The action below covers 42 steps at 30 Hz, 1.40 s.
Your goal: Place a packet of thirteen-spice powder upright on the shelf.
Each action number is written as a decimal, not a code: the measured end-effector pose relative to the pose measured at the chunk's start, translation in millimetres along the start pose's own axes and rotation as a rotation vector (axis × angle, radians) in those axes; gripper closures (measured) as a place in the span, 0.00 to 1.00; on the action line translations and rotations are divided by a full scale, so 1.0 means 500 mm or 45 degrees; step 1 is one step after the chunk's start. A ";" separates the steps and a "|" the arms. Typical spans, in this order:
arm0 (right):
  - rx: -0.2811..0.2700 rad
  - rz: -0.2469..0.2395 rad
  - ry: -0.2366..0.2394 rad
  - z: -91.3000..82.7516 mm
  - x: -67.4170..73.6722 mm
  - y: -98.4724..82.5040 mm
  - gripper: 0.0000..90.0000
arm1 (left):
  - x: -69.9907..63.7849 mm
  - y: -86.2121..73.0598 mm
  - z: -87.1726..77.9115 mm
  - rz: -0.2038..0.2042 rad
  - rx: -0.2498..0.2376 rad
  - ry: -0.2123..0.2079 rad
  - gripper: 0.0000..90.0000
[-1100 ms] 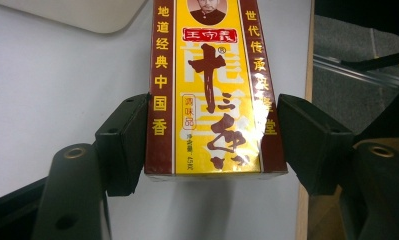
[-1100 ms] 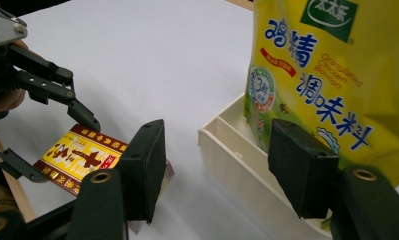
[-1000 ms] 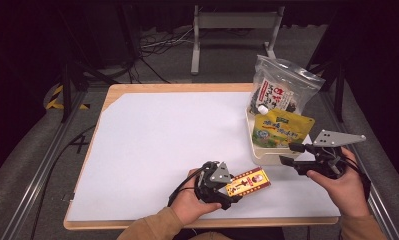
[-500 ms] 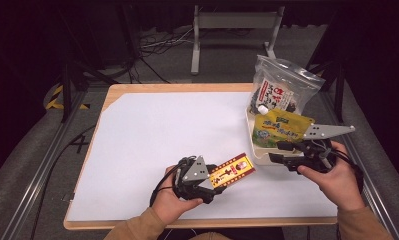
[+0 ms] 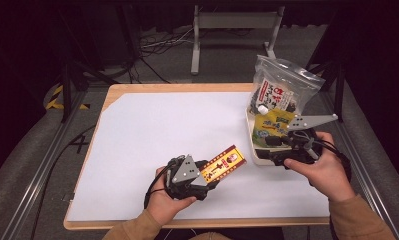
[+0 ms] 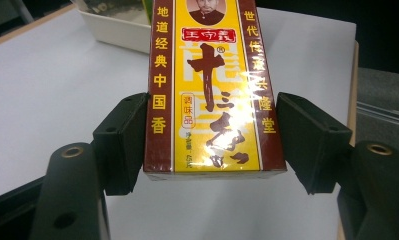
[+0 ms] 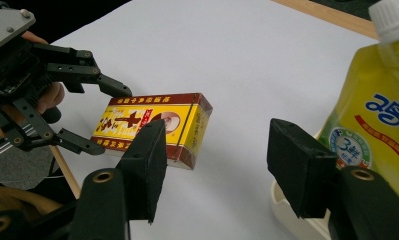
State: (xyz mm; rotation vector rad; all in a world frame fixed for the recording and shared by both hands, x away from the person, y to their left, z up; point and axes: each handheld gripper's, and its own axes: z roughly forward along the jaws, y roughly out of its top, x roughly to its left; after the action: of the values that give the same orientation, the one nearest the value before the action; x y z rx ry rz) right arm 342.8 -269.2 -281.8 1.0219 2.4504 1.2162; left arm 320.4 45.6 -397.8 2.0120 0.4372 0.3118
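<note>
A yellow and dark red seasoning box [image 5: 226, 164] lies low over the white sheet near the front. My left gripper [image 5: 213, 172] is shut on its near end, a pad on each long side [image 6: 212, 140]. The box's printed face [image 6: 212, 85] points up. My right gripper [image 5: 271, 151] hovers at the front left corner of the white tray [image 5: 257, 159], pointing left. Its jaws have just been opening and nothing is between them [image 7: 217, 165]. Beyond them lie the box [image 7: 152, 125] and the left gripper [image 7: 114, 120].
The white tray holds a yellow spouted pouch [image 5: 273, 126] [image 7: 377, 115], and a clear zip bag of snacks [image 5: 282, 90] stands behind it. A large white sheet [image 5: 177, 125] covers the wooden table. Dark floor and cables lie beyond the far edge.
The left gripper has carried the box to the left along the front of the table. The right gripper has moved left and a little away, up to the tray's front corner.
</note>
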 end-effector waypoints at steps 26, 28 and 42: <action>0.176 0.117 0.169 0.073 0.022 0.120 0.47 | -0.002 0.005 -0.048 0.017 -0.235 0.135 0.37; 0.190 0.129 0.174 0.080 0.022 0.121 0.47 | -0.004 0.006 -0.049 0.029 -0.236 0.136 0.37; 0.292 0.205 0.258 0.131 0.022 0.107 0.45 | -0.003 0.005 -0.049 0.038 -0.248 0.134 0.37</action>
State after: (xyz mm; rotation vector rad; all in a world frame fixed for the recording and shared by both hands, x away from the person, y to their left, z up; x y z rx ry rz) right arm 391.8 -199.7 -281.0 1.2333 2.7621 1.1556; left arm 309.8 63.4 -384.2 1.8186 0.4256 0.4627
